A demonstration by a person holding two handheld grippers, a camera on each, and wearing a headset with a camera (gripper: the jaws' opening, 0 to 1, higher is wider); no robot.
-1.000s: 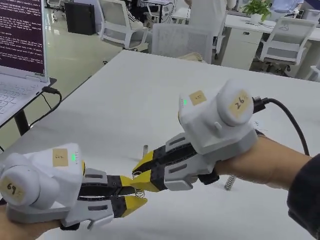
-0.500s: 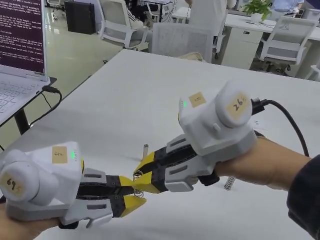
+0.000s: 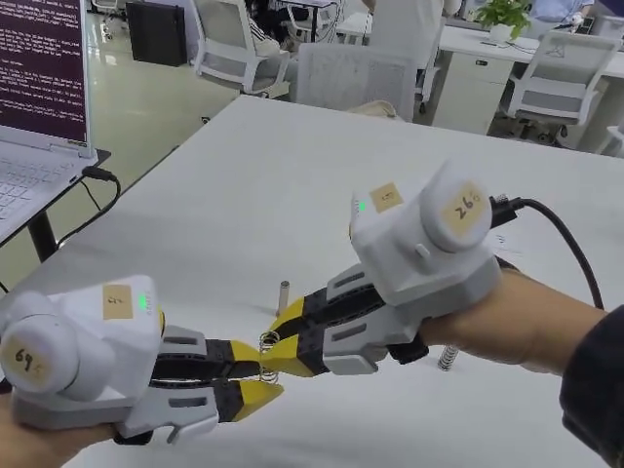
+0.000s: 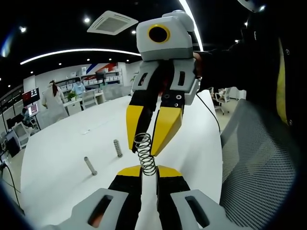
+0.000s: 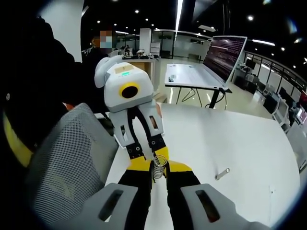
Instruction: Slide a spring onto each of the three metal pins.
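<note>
Left gripper point(image 3: 265, 373), sticker "69" point(image 3: 27, 360), and right gripper point(image 3: 265, 352), sticker "26" point(image 3: 465, 206): both clenched on same spring point(image 4: 145, 154).

left gripper point(image 4: 148, 170) and right gripper point(image 5: 159, 166) white, black, yellow-tipped; spring point(image 4: 145, 153) silvery; table point(image 3: 292, 195) white.

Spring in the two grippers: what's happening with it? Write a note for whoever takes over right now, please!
Left gripper: shut on one end of the spring.
Right gripper: shut on the other end.
A bare pin stands upright on the table just beyond the jaws.
A second spring stands upright near the right gripper; I cannot tell whether a pin is inside it.
Done: no pin clearly loaded.
Left: slide the held spring onto the bare pin, then do the others.
</note>
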